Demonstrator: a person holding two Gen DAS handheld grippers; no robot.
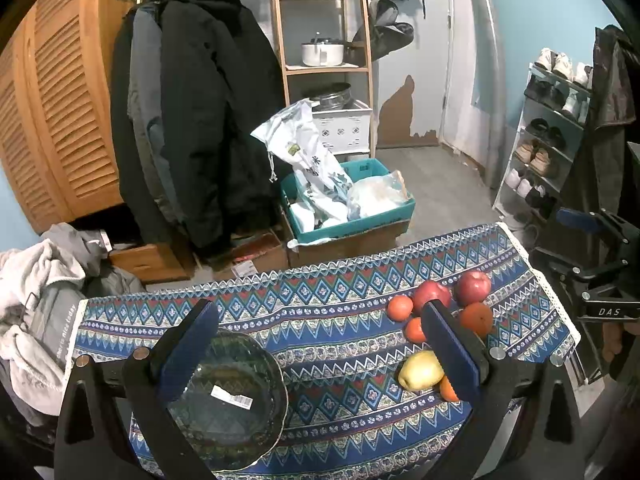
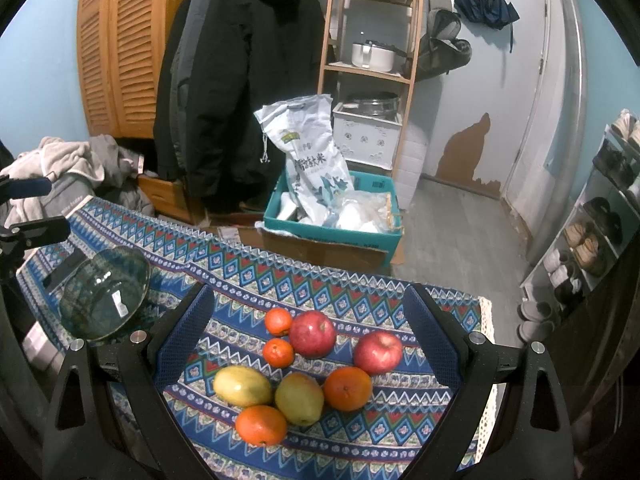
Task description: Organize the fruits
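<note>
A heap of fruit lies on the blue patterned tablecloth (image 2: 360, 292): two red apples (image 2: 312, 334), several oranges (image 2: 347, 388), a yellow mango (image 2: 242, 386) and a yellow pear (image 2: 299, 398). My right gripper (image 2: 308, 300) hovers open just above and around the heap, holding nothing. To the left stands an empty glass bowl (image 2: 104, 292). In the left wrist view the bowl (image 1: 232, 400) sits under the left finger of my open left gripper (image 1: 320, 316). The apples (image 1: 430, 294) and pear (image 1: 420, 370) lie by its right finger.
Beyond the table's far edge a cardboard box holds a teal tray (image 2: 332, 232) with a rice bag (image 2: 308, 160). Dark coats (image 2: 240, 80) hang behind it. A shoe rack (image 2: 592, 240) stands at the right, and a laundry pile (image 1: 36, 300) lies at the left.
</note>
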